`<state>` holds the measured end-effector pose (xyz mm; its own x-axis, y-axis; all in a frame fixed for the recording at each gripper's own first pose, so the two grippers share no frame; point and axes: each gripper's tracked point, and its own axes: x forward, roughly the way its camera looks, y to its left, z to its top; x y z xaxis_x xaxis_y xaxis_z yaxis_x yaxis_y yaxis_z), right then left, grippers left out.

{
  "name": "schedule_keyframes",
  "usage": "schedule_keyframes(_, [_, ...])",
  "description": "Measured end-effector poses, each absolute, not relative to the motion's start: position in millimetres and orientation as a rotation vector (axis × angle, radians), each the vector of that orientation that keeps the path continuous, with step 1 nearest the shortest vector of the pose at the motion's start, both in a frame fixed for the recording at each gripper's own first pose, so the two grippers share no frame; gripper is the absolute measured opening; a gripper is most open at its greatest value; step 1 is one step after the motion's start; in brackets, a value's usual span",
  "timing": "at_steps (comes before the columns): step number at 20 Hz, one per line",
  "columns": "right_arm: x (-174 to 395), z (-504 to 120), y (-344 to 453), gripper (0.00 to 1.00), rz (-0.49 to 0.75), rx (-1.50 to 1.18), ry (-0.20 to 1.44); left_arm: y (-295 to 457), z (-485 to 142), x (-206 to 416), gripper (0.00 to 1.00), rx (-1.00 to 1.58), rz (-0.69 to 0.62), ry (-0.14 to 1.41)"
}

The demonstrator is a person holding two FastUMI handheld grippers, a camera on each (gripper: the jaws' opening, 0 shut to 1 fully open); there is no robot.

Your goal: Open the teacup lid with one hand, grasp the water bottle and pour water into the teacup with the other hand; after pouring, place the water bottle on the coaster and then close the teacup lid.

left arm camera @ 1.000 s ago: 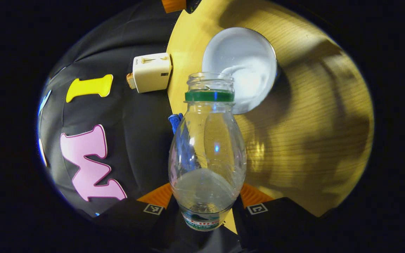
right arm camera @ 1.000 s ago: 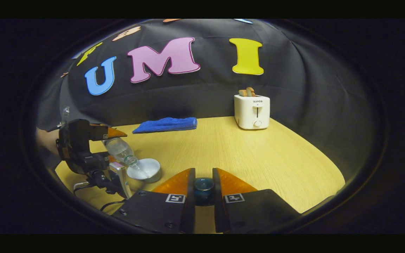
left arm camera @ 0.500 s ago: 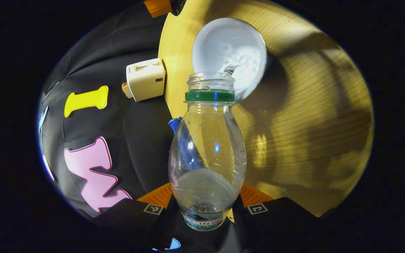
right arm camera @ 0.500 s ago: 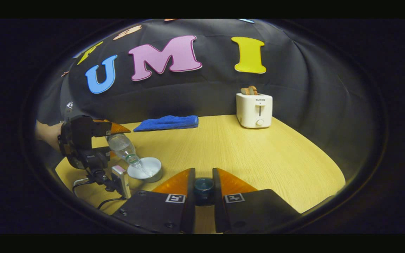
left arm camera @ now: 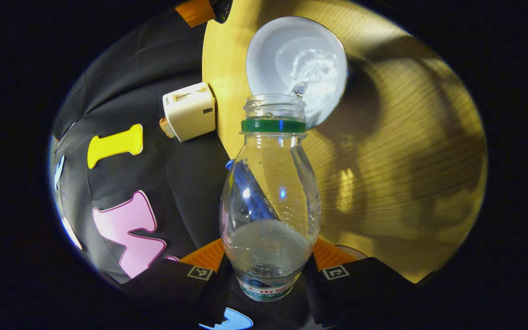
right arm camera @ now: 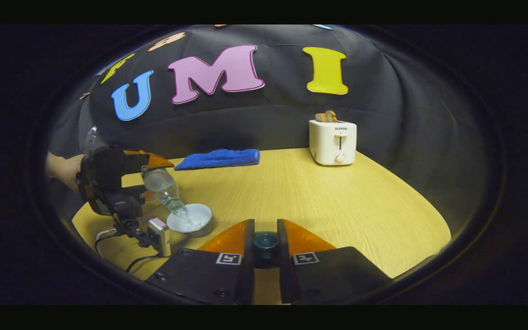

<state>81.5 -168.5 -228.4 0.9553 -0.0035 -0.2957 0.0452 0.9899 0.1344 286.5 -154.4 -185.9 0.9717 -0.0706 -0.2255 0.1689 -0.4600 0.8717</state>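
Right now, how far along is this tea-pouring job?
Done: the lid is off, pinched by the right gripper clear of the teacup. In hand: the left gripper tips the water bottle, and water streams into the open teacup. Left: stop pouring, stand the bottle on the coaster, then put the lid back.

On the table (right arm camera: 328, 201), the toaster (right arm camera: 332, 142) stands right of the towel (right arm camera: 218, 158), the teacup (right arm camera: 190, 219) nearer, left.
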Motion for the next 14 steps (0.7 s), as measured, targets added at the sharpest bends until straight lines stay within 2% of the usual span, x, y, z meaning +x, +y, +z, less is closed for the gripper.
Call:
schedule_keyframes(3, [82.5, -228.2, -167.2, 0.20, -0.019, 0.142, 0.304, -158.6, -180.7, 288.1, 0.71, 2.053, -0.277, 0.035])
schedule_keyframes(6, [83.9, -226.3, -166.4, 0.25, -0.019, 0.137, 0.302, -164.6, -173.7, 289.9, 0.71, 2.086, -0.271, -0.018])
schedule_keyframes(14, [85.7, -223.0, -163.6, 0.25, -0.020, 0.137, 0.297, -176.0, -160.1, 295.8, 0.71, 2.167, -0.278, -0.126])
